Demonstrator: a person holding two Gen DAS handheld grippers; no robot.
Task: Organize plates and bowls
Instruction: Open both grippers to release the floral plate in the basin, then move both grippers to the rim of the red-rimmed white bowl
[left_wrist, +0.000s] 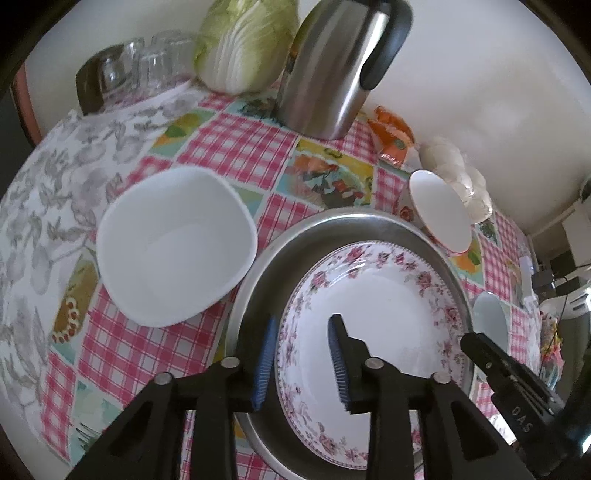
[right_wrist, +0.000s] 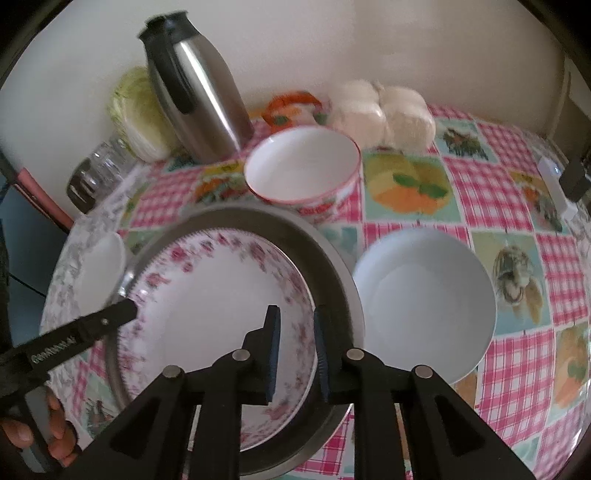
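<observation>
A pink-flowered plate (left_wrist: 369, 295) (right_wrist: 207, 295) lies in a round steel tray (left_wrist: 332, 225) (right_wrist: 332, 266) on the checked tablecloth. My left gripper (left_wrist: 304, 321) straddles the plate's left rim, one blue pad over the tray and the other inside the plate, with clear gaps on both sides, so it is open. My right gripper (right_wrist: 296, 310) straddles the opposite rim, open, with its inner pad clear of the china. A white squarish bowl (left_wrist: 173, 243) sits left of the tray, a red-rimmed bowl (right_wrist: 303, 162) behind it, and a pale round bowl (right_wrist: 424, 295) to its right.
A steel thermos jug (left_wrist: 332, 66), a cabbage (left_wrist: 247, 44) and upturned glasses (left_wrist: 140, 66) stand along the back wall. A bag of white buns (right_wrist: 384, 110) and an orange packet (right_wrist: 291, 107) lie behind the red-rimmed bowl. A hand (right_wrist: 37, 435) holds the left gripper's handle.
</observation>
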